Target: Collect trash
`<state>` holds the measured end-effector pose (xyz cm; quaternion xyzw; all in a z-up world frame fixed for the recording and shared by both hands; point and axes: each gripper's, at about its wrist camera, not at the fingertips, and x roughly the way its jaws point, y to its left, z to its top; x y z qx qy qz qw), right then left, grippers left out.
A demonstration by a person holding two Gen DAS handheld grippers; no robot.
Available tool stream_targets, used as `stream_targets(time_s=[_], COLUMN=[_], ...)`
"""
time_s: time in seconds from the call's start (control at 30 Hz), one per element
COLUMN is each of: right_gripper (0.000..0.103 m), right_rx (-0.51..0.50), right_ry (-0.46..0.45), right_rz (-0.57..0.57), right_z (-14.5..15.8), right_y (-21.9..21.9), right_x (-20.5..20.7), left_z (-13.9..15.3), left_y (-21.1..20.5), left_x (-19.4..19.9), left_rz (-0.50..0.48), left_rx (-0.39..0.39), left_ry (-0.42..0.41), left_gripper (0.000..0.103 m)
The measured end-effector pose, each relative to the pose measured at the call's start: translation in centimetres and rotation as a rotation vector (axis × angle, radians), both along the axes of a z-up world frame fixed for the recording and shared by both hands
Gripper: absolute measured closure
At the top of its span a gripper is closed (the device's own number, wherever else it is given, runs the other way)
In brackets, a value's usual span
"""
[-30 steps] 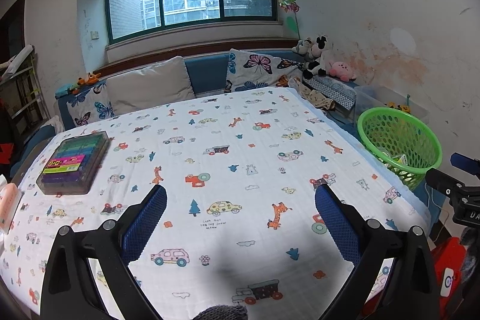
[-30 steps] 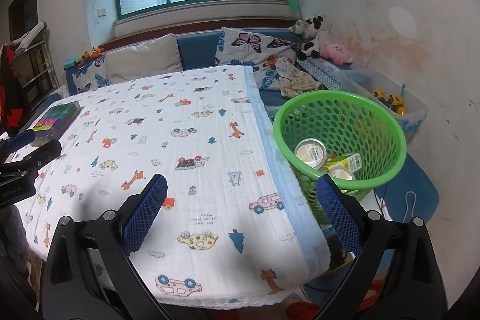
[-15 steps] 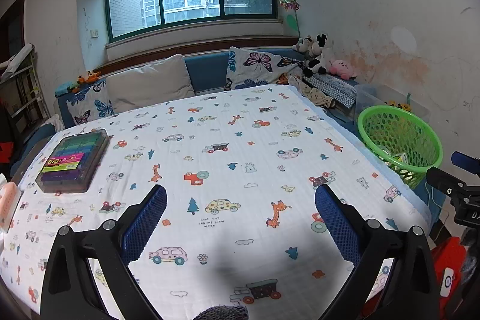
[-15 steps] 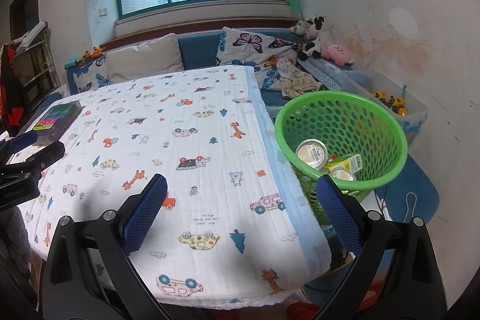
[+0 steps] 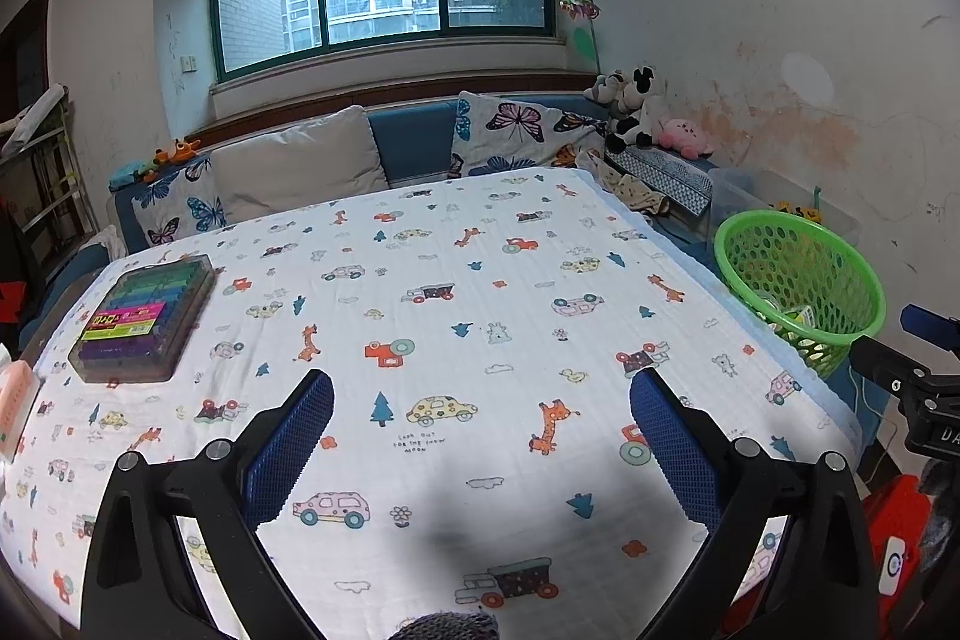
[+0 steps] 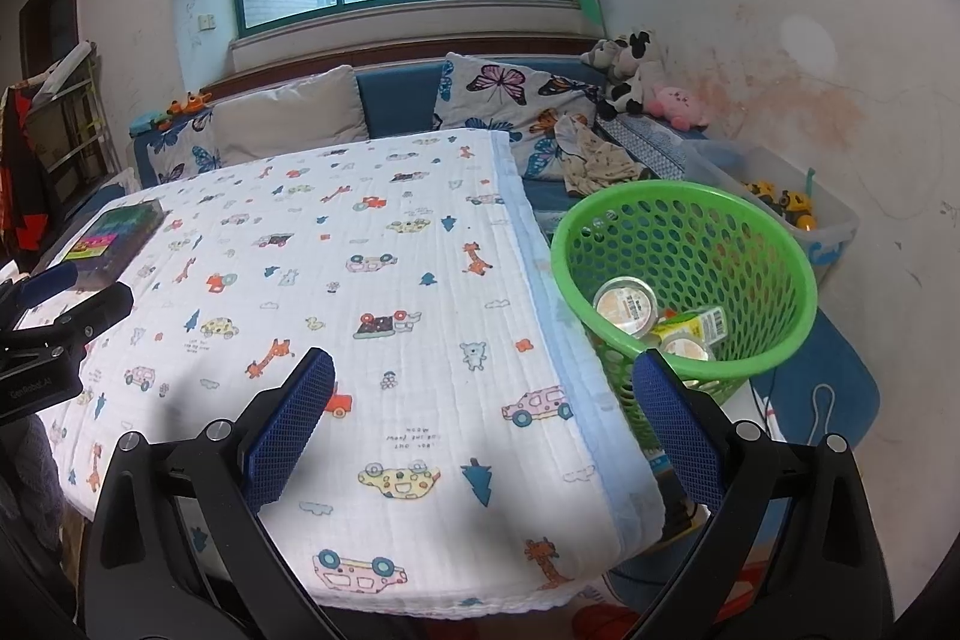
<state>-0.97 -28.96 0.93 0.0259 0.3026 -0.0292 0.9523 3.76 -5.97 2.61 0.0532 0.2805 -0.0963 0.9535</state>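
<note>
No loose trash shows on the printed cloth (image 5: 480,316), so the step reads as a last sweep: scan toward the crayon box (image 5: 144,319) at 9 o'clock. Left gripper (image 5: 480,436) and right gripper (image 6: 483,418) hover spread wide, empty. 2 cups (image 6: 627,305) lie in the green basket (image 6: 774,244) at 3 o'clock, just beside the table's right edge.

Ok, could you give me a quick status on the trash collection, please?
Left gripper open, empty. Right gripper open, empty. Cups in green basket. Nothing in the way.
</note>
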Motion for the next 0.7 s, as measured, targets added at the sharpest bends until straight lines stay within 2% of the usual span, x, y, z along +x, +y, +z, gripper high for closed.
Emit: stream_targets(time_s=[0.7], right_gripper=[0.004], right_rx=[-0.003], right_ry=[0.007], right_rz=[0.01], right_z=[-0.52], right_y=[0.15], right_x=[0.25], left_z=[-0.34], left_y=[-0.35], left_x=[0.16], left_rz=[0.009], left_rx=[-0.009], left_ry=[0.004], left_gripper=[0.007])
